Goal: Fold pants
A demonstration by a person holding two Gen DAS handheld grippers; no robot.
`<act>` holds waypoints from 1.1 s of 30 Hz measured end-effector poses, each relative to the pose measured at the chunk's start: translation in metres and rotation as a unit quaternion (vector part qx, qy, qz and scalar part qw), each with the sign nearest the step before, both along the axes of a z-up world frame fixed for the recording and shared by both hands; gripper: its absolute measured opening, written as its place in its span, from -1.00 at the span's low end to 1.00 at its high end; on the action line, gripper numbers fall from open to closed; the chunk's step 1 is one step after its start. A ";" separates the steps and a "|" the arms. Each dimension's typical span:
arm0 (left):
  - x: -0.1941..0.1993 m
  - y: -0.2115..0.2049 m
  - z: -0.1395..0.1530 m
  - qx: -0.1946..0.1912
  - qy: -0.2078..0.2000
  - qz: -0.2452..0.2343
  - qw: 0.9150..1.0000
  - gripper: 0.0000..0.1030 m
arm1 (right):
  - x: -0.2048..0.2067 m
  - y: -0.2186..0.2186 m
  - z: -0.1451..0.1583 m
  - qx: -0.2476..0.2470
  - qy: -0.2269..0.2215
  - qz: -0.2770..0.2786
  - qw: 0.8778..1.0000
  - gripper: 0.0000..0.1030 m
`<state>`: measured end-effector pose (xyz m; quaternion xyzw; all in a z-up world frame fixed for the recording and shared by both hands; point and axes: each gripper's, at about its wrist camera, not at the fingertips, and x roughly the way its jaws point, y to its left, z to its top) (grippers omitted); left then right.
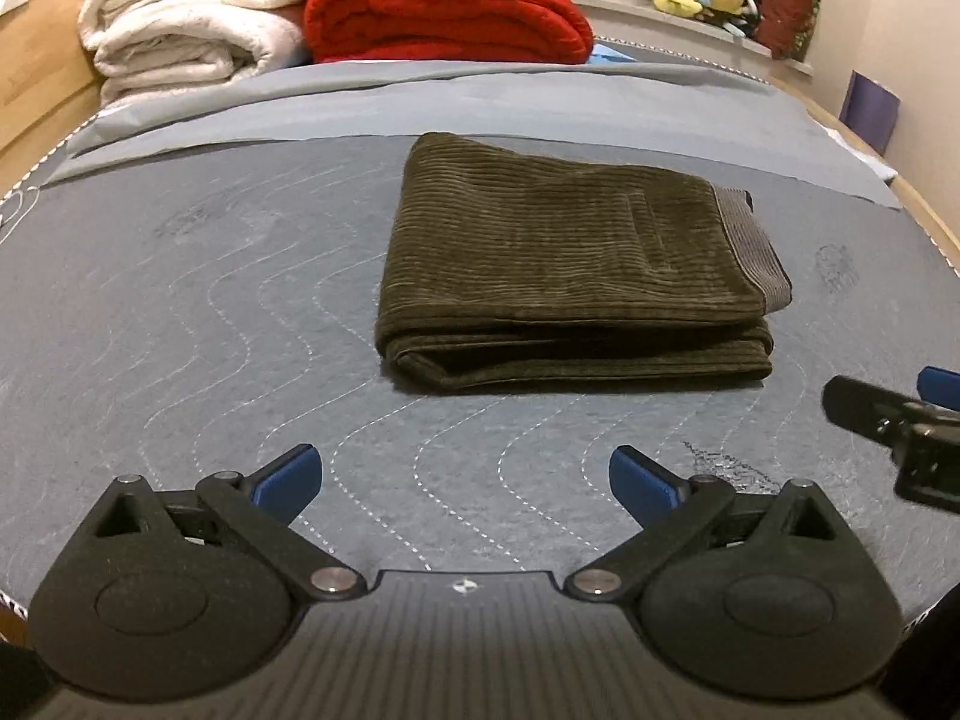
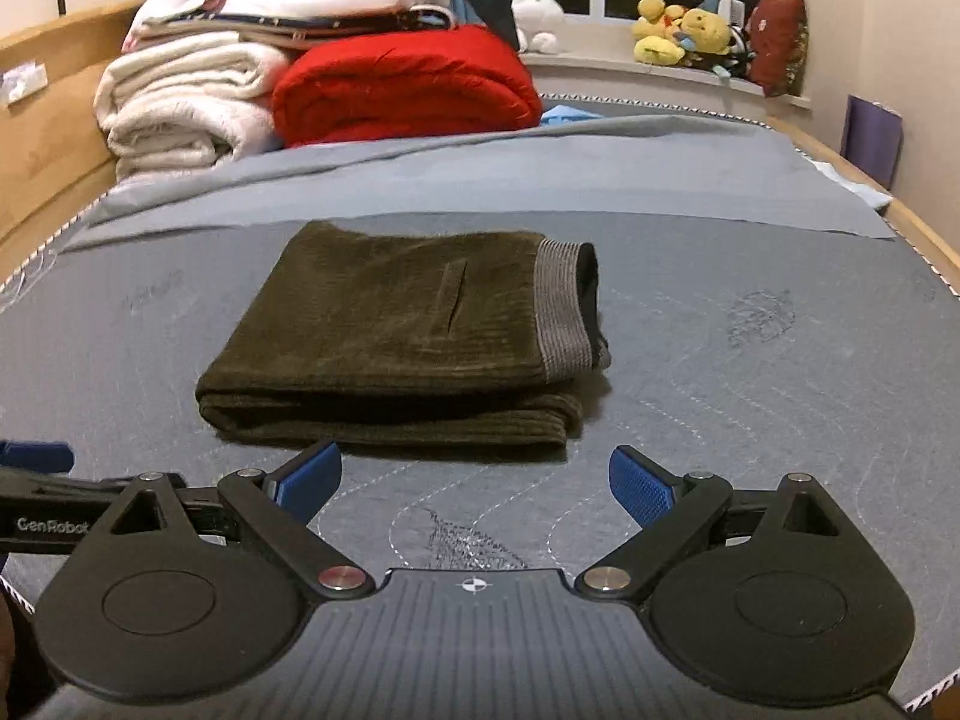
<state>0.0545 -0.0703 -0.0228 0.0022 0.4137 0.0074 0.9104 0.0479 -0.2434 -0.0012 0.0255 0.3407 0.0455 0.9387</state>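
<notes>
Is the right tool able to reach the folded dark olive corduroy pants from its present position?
Probably yes. The right tool is open, and only bare grey quilted mattress lies between it and the folded dark olive corduroy pants.

"GenRobot" on left claw [image 2: 36, 456]

The things were carried by a bed whose mattress [image 1: 180, 300] was covered in grey quilted fabric stitched in wavy lines. Dark green corduroy pants [image 1: 558, 264] had been laid folded near its middle. A grey sheet [image 2: 540, 180] was spread across the far part, and folded cream blankets [image 2: 180, 102] and a red blanket [image 2: 408, 90] were stacked beyond it.
</notes>
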 end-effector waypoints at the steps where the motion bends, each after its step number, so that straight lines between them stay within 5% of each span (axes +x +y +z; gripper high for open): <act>1: 0.001 -0.001 0.000 0.000 0.000 -0.002 1.000 0.99 | 0.001 0.001 -0.001 -0.001 0.002 0.002 1.000 0.87; 33: 0.008 -0.007 -0.006 -0.017 0.006 -0.027 0.999 0.98 | 0.005 0.014 -0.002 -0.011 0.012 0.022 1.000 0.87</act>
